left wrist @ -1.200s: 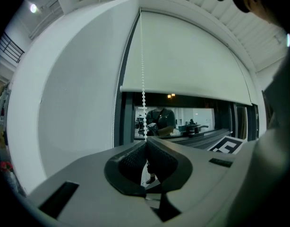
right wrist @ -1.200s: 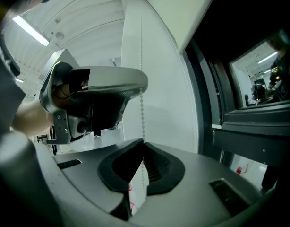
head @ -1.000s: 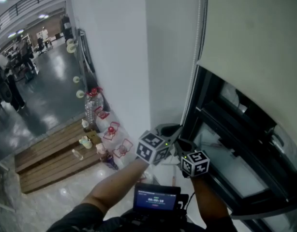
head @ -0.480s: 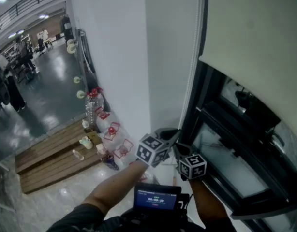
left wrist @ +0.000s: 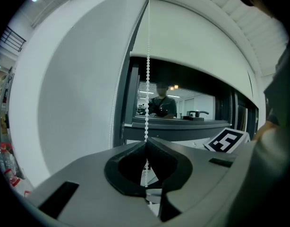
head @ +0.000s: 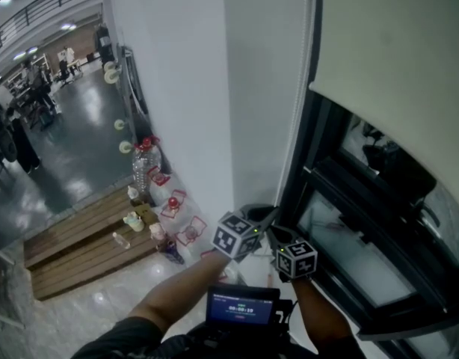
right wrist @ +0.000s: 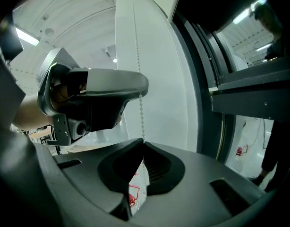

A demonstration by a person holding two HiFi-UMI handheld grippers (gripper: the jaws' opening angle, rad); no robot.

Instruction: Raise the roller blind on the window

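The cream roller blind (head: 394, 58) covers the top of the dark-framed window (head: 342, 193); its bottom edge slants across the glass. Down the left side of the frame hangs its white bead chain (head: 293, 140). Both grippers sit low on that chain. My left gripper (head: 270, 215) is shut on the chain (left wrist: 147, 79), the beads running straight up from its closed jaws (left wrist: 146, 144). Just below, my right gripper (head: 275, 235) is likewise shut on a chain strand (right wrist: 141, 112), which enters its closed jaws (right wrist: 143, 142). The left gripper's body (right wrist: 88, 96) hangs above it.
A white wall column (head: 185, 88) stands left of the window. On the floor below are large water bottles (head: 143, 163) with red handles and a wooden platform (head: 80, 238). A small screen (head: 243, 307) sits at my chest. A handle (head: 431, 215) sticks out from the window.
Both grippers have moved slightly down along the chain, still shut on it. The blind's bottom edge has risen a little, showing more glass.
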